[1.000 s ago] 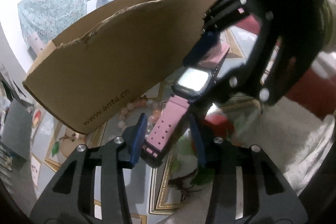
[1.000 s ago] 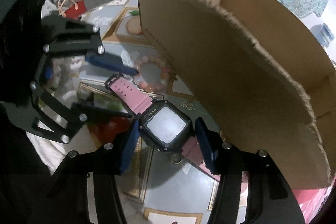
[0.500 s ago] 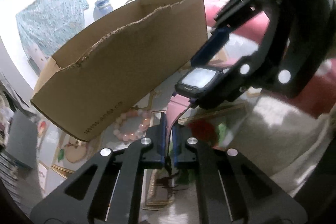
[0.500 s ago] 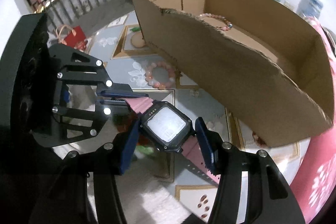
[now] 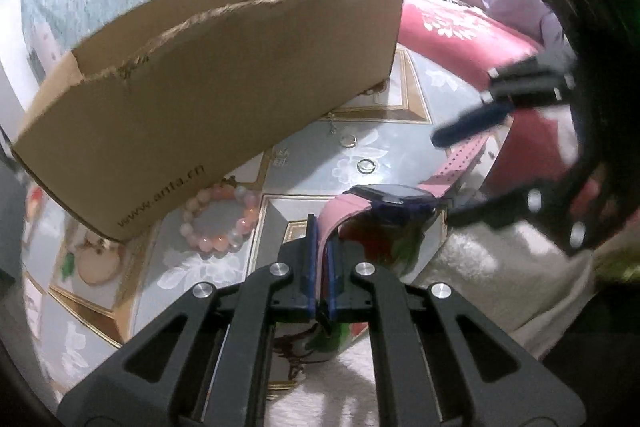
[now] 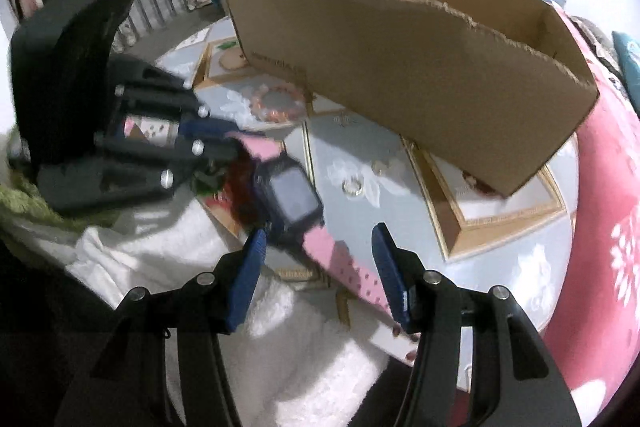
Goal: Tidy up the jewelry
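The pink watch [image 5: 394,195] is held by one strap end in the left hand-held gripper [image 5: 320,255], whose blue fingers are pressed nearly together on that strap at lower centre of the left view. From there the watch's long axis runs up and to the right, its far strap reaching between the blue fingers of the right hand-held gripper [image 6: 320,269] — these stand wide apart, gripping nothing, the strap lying loose between them. The cardboard box [image 5: 224,87] fills the upper left of the left view, beyond the watch and raised above the surface [image 5: 320,163]. The left side is judged nearer for a carry — toward the upper left, over the torn rim
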`<state>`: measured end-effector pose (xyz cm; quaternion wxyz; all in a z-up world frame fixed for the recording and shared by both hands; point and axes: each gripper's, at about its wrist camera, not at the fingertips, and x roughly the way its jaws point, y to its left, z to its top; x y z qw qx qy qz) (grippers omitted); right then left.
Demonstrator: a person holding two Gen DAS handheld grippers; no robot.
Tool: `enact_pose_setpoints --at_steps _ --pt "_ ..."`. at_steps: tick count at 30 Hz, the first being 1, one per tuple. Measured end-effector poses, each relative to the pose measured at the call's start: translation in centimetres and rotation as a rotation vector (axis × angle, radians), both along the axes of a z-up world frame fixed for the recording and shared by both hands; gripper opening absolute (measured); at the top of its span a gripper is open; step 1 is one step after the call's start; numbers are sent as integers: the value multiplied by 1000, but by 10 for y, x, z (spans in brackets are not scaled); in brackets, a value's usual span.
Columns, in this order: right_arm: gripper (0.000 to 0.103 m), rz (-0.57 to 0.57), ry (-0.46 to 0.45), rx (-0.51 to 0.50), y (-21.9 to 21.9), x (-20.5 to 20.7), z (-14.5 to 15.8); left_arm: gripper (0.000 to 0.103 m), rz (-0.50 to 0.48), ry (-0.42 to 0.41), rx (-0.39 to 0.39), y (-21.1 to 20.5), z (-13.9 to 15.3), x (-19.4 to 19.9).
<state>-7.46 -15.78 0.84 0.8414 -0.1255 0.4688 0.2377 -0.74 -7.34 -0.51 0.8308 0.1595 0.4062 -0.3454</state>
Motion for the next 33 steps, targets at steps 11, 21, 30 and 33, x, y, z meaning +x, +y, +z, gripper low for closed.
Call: enact_pose_setpoints --at_steps 11,21,30,33 --pt "21 -36 -111 -107 3 0 -18 3 65 135 -39 10 -15 18" --pt "5 -103 -181 -28 -7 -5 9 3 57 116 -75 8 15 8" --pt "5 -138 -281 68 -21 -9 78 3 42 30 -148 10 85 0" --pt "5 -123 -307 124 -32 6 113 3 34 -11 -184 13 115 11"
